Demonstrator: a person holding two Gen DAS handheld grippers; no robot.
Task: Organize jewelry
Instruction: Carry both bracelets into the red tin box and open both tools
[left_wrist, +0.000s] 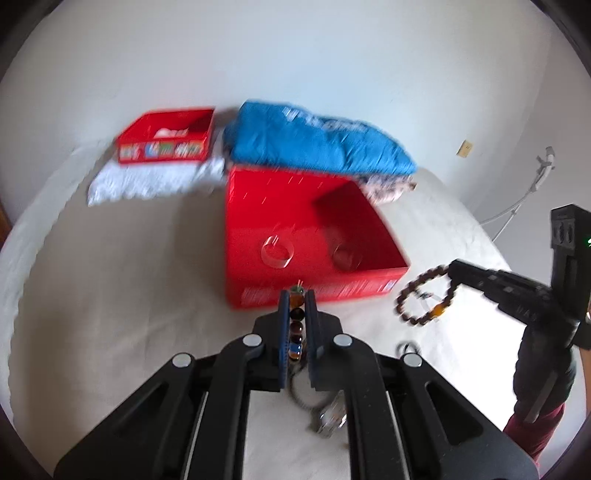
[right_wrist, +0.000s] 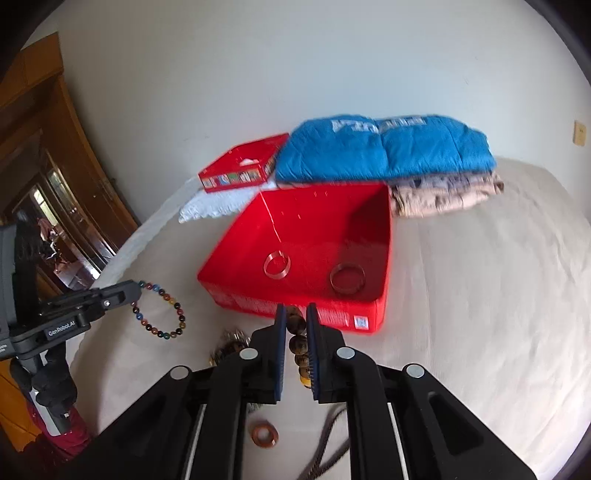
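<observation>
Both grippers are clamped on beaded bracelets above a cream bedspread (right_wrist: 461, 295); the left gripper (left_wrist: 296, 325) has its blue-padded fingers (left_wrist: 283, 332) drawn narrow around a multicoloured bead bracelet (left_wrist: 296, 332), whose loop hangs beside that gripper in the right wrist view (right_wrist: 162, 314); the right gripper (right_wrist: 295, 343) pinches a brown bead bracelet (right_wrist: 299, 345) the same way, and from the left wrist view that loop dangles from its tip (left_wrist: 421, 299), just to the right of the red box (left_wrist: 314, 229).

The red box sits open on the bedspread, directly ahead of both grippers; two bangles lie flat on its floor, well apart from each other, a clear one (right_wrist: 276, 265) on the left and a darker one (right_wrist: 347, 277) on the right.

More jewelry lies loose on the bedspread near the grippers: a small copper-coloured ring (right_wrist: 264, 435), a dark cord (right_wrist: 328, 435), and a cluster of metallic pieces (right_wrist: 231, 343) too blurred to identify.

Behind the box, a folded blue garment (right_wrist: 384, 151) rests on patterned fabric (right_wrist: 443, 194); to their left a smaller red tray (right_wrist: 240, 166) sits on white lace cloth (right_wrist: 210, 203).
</observation>
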